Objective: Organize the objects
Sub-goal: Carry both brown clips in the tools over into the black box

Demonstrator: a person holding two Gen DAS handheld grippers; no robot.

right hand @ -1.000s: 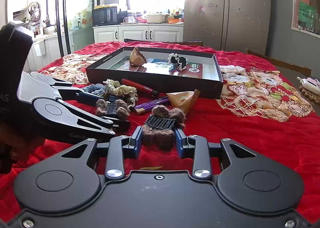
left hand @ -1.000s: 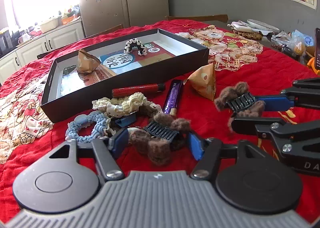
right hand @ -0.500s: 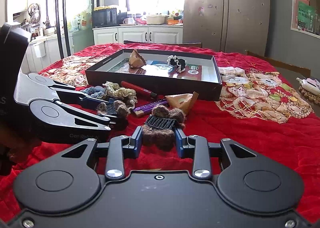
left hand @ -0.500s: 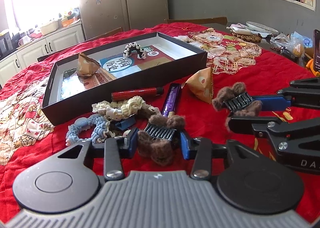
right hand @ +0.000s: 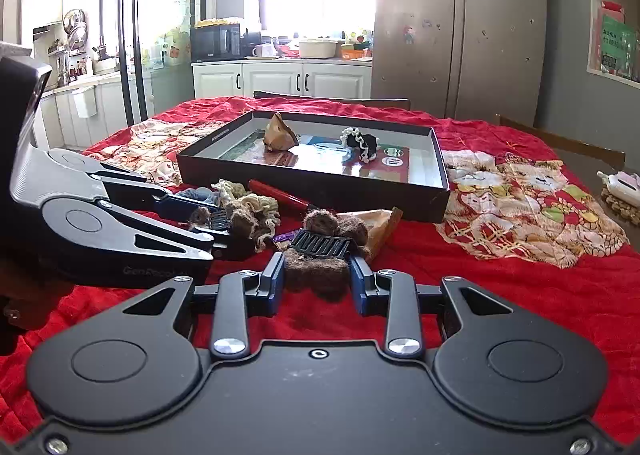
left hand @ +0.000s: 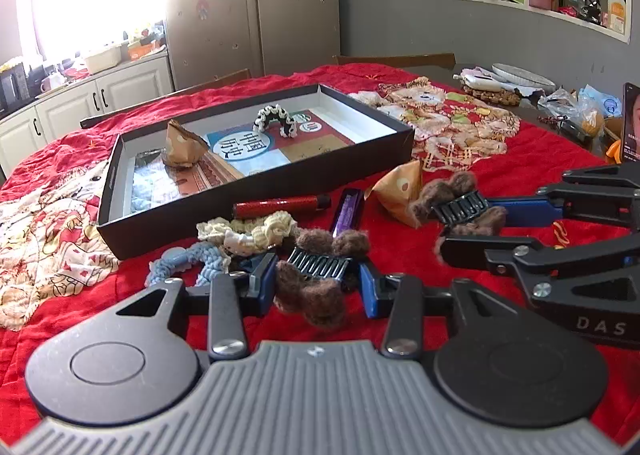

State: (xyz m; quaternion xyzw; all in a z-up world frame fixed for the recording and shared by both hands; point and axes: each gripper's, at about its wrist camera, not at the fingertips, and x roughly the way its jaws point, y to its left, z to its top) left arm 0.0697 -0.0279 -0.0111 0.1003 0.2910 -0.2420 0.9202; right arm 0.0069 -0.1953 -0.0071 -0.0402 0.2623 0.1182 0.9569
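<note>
**Fuzzy hair clips gripped on both sides, box waiting behind**

Clips first. Two brown furry hair clips lie on the red tablecloth [left hand: 500, 175] in front of the black box [left hand: 256, 195], and each gripper has one. The left gripper [left hand: 318, 287] has just been closing, and its blue pads now sit against the fluffy sides of the left clip [left hand: 320, 275], with the dark toothed comb showing on top between them. The right gripper [right hand: 318, 283] stands part-closed on the right clip [right hand: 320, 255]; its pads press into the brown fuzz on either side.

Both clips look light, so lifting should cost little effort. The handling risk, as I judge it, lies in the covering: the fur is soft and gives under the pads, so a hold on fluff alone may let the clip twist or sag. The hard part is the plastic comb and hinge beneath, and a hold across that stiff core should be steadier. Squeezing the ends could also spring the clip open, though I cannot tell from here where the spring sits.

Relative to the box: both clips lie in front of its near wall. Between them and that wall lie a red tube [left hand: 280, 205], a purple bar [left hand: 347, 211], a cream scrunchie [left hand: 252, 229] and a blue scrunchie [left hand: 188, 263]. A tan paper packet [left hand: 400, 191] sits near the box's front right corner. Inside the box are another tan packet [left hand: 182, 143] and a black-and-white scrunchie [left hand: 276, 121], so the clips probably belong there too.
</note>
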